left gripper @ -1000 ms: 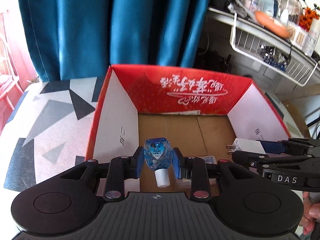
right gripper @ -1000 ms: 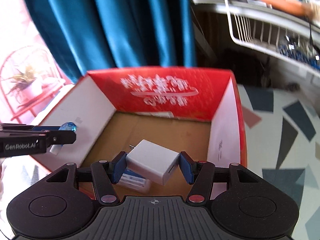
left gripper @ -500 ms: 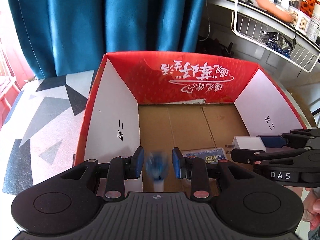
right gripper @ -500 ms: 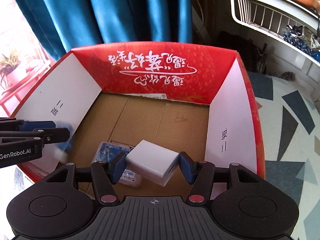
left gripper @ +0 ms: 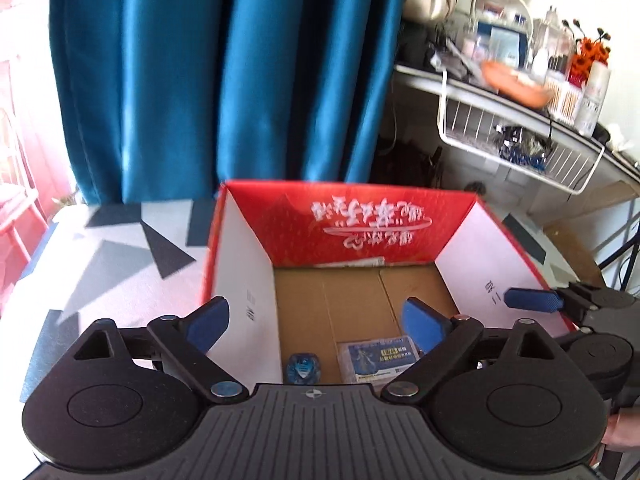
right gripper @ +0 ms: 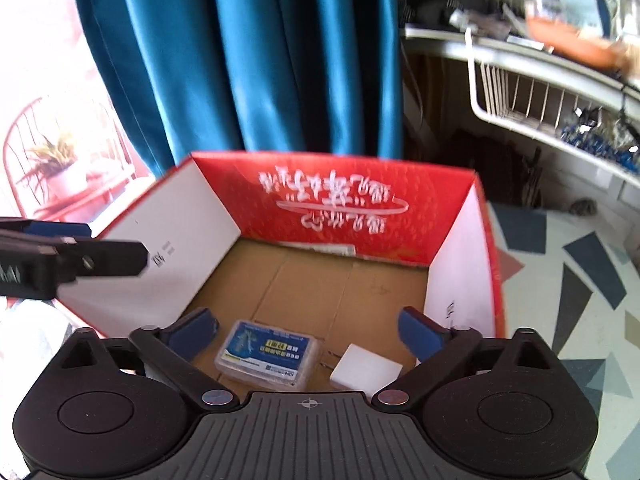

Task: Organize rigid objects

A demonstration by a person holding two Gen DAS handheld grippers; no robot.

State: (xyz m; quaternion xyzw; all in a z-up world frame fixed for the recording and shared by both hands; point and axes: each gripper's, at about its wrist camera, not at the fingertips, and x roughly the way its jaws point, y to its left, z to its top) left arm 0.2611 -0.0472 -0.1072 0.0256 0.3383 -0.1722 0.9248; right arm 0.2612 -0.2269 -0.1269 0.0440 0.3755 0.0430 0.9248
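Both grippers' jaws opening, empty.

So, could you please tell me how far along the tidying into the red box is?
Done: the small blue bottle, the clear case and the white charger lie on the floor of the red box. In hand: nothing; the left tool and right tool are opening, empty. Left: no further items are visible.

A lived-in home room. Ahead of the tools hang teal curtains (left gripper: 224,80). To their right, a cluttered shelf (left gripper: 520,104) holds bottles, jars and orange flowers, with a white wire basket (left gripper: 516,140) beneath. Left of the right tool, a potted plant (right gripper: 60,160) sits in sunlight.
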